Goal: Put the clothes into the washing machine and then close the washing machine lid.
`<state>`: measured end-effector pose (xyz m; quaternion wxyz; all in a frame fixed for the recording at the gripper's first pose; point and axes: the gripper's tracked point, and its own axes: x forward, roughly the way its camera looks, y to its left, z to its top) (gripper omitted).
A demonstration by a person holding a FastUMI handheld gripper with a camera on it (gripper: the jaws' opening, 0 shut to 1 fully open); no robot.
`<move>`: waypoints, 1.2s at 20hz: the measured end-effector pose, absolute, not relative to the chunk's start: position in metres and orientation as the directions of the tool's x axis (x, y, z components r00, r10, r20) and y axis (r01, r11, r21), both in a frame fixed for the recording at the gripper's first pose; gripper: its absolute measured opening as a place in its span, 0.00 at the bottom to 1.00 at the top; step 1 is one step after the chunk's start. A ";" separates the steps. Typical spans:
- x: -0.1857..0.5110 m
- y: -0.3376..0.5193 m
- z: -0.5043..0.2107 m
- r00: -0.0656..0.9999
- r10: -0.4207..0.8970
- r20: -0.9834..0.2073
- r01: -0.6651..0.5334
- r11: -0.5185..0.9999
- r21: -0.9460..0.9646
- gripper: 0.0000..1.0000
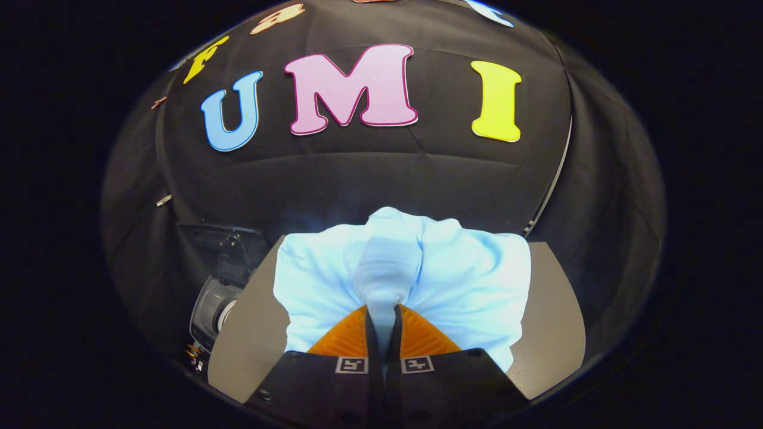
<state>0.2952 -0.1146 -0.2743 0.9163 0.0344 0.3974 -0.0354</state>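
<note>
Between our fingers (382,325), right at the near end of the view, we hold a pinched fold of the pale blue garment (405,280); both fingers press on the cloth with only that thin ridge between them. Just ahead of the tips the rest of the garment bunches and spreads over the grey worktop (551,310), so we cannot tell whether it is fully lifted or partly resting there. Beyond the worktop's left side sits a dark appliance with a round grey part (211,304), which we take to be the washing machine, though its opening is not clear from here. We judge the step to be carrying the clothes. The next move calls for swinging left toward that machine, keeping the grip firm so the trailing cloth does not snag the worktop edge.
</note>
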 end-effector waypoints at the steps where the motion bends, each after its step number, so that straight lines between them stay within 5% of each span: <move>1: 0.292 -0.113 -0.272 0.686 -0.035 -0.727 0.089 0.995 0.035 0.05; 17: 0.220 -0.022 -0.167 0.832 0.077 -0.549 -0.053 0.997 0.061 0.05; 24: 0.212 0.081 -0.166 0.812 0.260 -0.523 -0.213 0.965 0.150 0.05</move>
